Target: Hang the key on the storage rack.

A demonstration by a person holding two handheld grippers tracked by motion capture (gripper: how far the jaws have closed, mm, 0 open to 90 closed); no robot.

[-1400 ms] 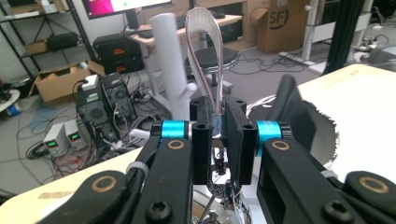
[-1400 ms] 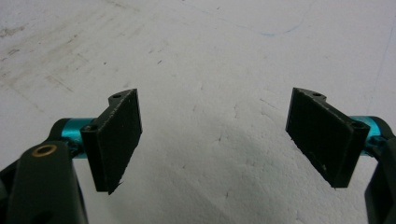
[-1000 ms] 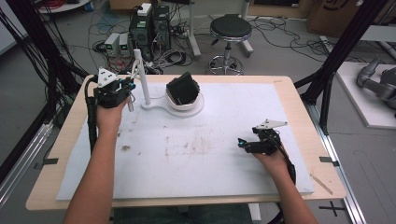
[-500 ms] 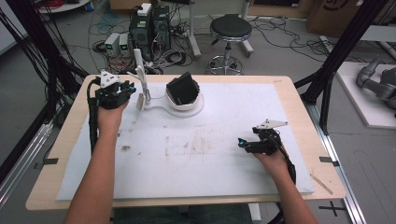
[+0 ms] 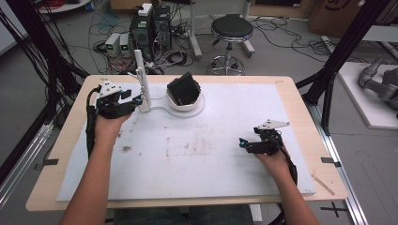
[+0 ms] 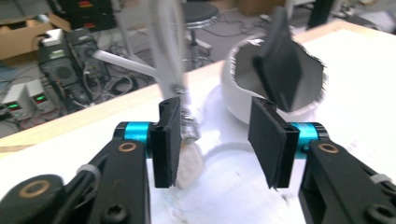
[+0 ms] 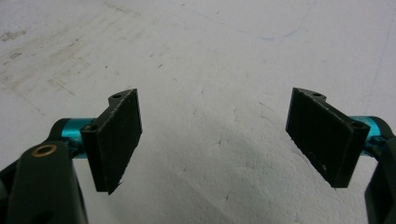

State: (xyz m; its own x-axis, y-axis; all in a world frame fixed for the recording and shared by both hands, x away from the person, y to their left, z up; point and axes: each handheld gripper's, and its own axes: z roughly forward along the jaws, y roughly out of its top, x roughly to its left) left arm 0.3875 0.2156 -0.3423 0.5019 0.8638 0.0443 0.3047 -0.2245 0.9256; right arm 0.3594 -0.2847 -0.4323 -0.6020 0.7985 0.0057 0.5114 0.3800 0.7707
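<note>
A white upright post (image 5: 141, 82) rises from a flat white base that curves round to a white bowl (image 5: 190, 105) at the back of the table. A black folded thing (image 5: 183, 88) stands tilted in that bowl. My left gripper (image 5: 136, 99) is just left of the post, low on it. In the left gripper view its jaws (image 6: 215, 140) have just been opening and stand apart, with the post (image 6: 164, 51) beside the left pad and the gap empty; the bowl (image 6: 236, 91) and the black thing (image 6: 285, 65) lie beyond. My right gripper (image 5: 244, 143) rests open on the mat, nothing between its pads (image 7: 219, 135).
A stained white mat (image 5: 197, 164) covers most of the wooden table (image 5: 300, 93). Behind the table stand a round stool (image 5: 231, 28) and computer boxes with cables (image 5: 150, 23). Black frame legs (image 5: 328, 79) flank the table.
The left gripper's jaws have parted beside the white post, and the hand has shifted slightly. The post, the bowl and the right gripper stay where they were.
</note>
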